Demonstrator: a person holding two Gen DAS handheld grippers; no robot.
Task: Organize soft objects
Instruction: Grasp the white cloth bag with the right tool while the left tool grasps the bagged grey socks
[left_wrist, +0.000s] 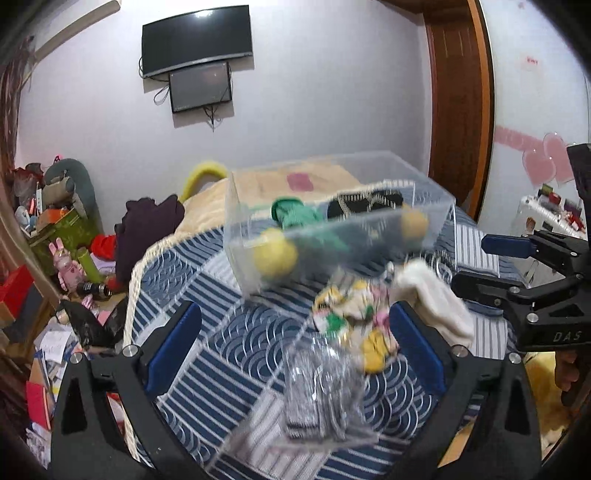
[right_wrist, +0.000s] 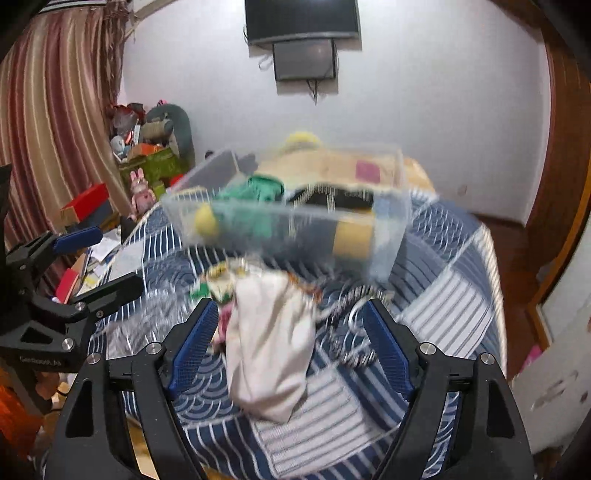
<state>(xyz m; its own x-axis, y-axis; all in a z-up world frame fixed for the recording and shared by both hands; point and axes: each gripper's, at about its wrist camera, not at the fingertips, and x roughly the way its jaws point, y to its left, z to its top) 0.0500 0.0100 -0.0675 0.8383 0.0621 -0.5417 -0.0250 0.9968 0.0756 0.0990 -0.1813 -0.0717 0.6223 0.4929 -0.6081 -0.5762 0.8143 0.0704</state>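
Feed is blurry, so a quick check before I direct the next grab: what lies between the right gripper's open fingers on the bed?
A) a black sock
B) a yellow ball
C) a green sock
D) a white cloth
D: in the right wrist view the white cloth lies on the bed between the open fingers of the right gripper; the green, yellow and black items sit in the clear bin.

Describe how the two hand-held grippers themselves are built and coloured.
Both match. The left hand-held gripper and the right hand-held gripper have black angular frames with triangular cut-outs, silver round bolts at the joints and blue textured pads lining the fingers. White lettering marks each body. No cables or sleeves show.
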